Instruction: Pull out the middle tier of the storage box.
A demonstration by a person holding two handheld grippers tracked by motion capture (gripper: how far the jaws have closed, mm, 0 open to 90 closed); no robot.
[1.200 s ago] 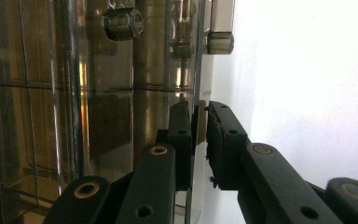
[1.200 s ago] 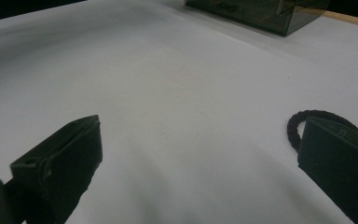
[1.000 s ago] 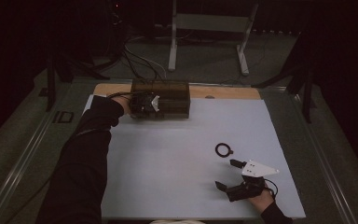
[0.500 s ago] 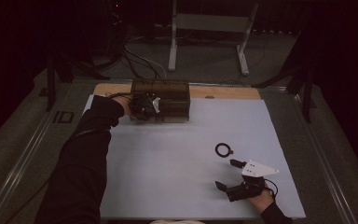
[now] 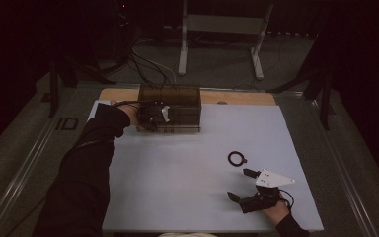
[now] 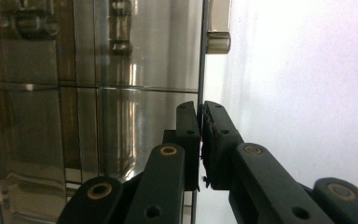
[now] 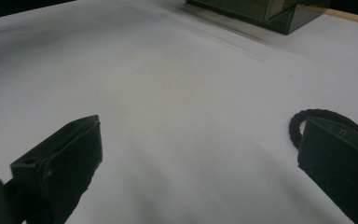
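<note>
1. Nearest, at the lower right of the high view, the right gripper point(image 5: 241, 183) is seen resting low over the white counter point(image 5: 177, 187), its jaws spread wide apart with nothing between them; in the right gripper view the two dark pads stand at the lower left and lower right of the frame with bare counter between.

2. Just beyond it, up and slightly left in the high view, one black ring point(image 5: 236, 158) lies flat on the counter. In the right gripper view the ring point(image 7: 307, 119) sits partly behind the right-hand jaw, so it is judged to lie ahead of that gripper and off to its right, near but not touched. No long axis can be given for a round ring.

3. Farther off, at the upper left of the high view, the left gripper point(image 5: 150, 118) is pressed against the near left corner of one dark, see-through box point(image 5: 177, 98). In the left gripper view its jaws are brought together on a thin upright wall edge of the box point(image 6: 199, 70), which runs top to bottom of that frame.

4. The ring is judged much nearer the right gripper; the left is well apart from it.

5. Counted: two grippers, one ring, one box.
</note>
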